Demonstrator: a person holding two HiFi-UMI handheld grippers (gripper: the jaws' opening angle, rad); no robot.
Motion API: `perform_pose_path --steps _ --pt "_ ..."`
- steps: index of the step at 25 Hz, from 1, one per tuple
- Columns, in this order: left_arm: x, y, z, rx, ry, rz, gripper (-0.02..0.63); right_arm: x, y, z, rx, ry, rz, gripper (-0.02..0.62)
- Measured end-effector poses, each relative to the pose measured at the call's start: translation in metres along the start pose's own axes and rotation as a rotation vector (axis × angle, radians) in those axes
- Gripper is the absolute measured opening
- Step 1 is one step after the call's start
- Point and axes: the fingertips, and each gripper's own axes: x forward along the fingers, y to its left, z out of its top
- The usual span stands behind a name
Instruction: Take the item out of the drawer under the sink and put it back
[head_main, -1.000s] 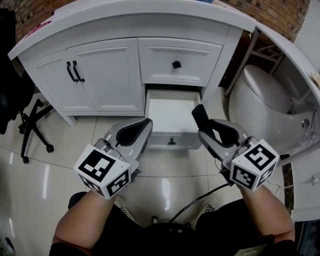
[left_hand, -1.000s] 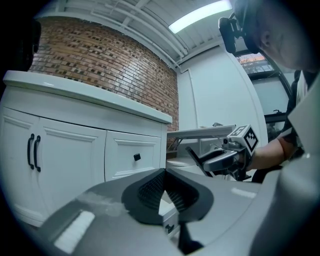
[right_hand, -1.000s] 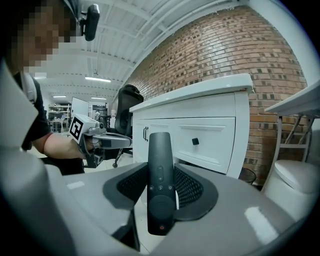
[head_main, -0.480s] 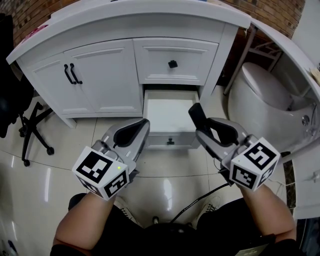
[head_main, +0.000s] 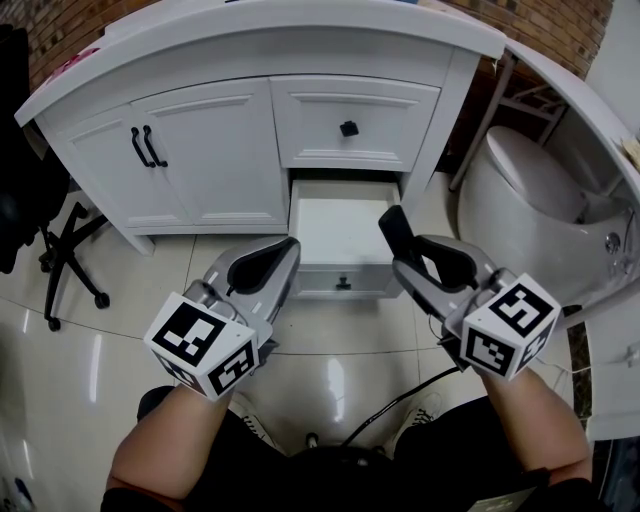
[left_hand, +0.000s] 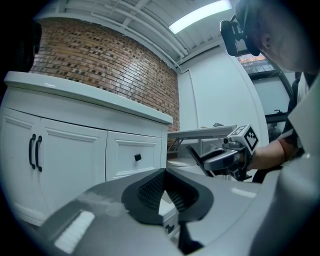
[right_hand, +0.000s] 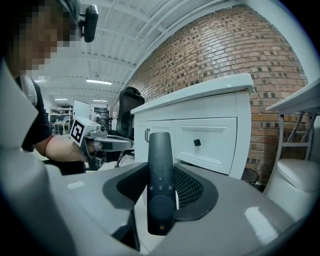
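Observation:
The vanity's lower drawer (head_main: 340, 232) stands pulled out, and its white inside shows nothing in it. My right gripper (head_main: 402, 248) hovers over the drawer's right front corner, shut on a black remote control (head_main: 392, 226). In the right gripper view the remote (right_hand: 160, 186) stands lengthwise between the ribbed pads (right_hand: 187, 189), buttons facing the camera. My left gripper (head_main: 282, 256) hangs at the drawer's left front, and its jaws meet at the tips with nothing between them (left_hand: 164, 174).
A shut upper drawer (head_main: 348, 128) with a black knob sits above the open one. Double cabinet doors (head_main: 190, 150) are to the left. A white toilet (head_main: 520, 190) stands at the right and a black office chair base (head_main: 62, 245) at the left. The floor is glossy tile.

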Motion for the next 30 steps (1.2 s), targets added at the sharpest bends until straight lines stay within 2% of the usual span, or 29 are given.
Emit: perform_pose_path --steps 20,25,30 --pt "-0.003 0.003 0.003 -0.009 -0.006 0.009 0.006 0.001 0.000 -0.002 0.004 0.010 0.004 0.169" --pt "-0.003 0.001 0.002 -0.008 -0.005 0.006 0.006 0.000 -0.009 0.001 0.017 0.003 -0.025 0.169" --pt "-0.002 0.003 0.000 -0.003 0.003 0.008 0.006 0.011 -0.016 0.003 0.000 0.050 -0.016 0.169"
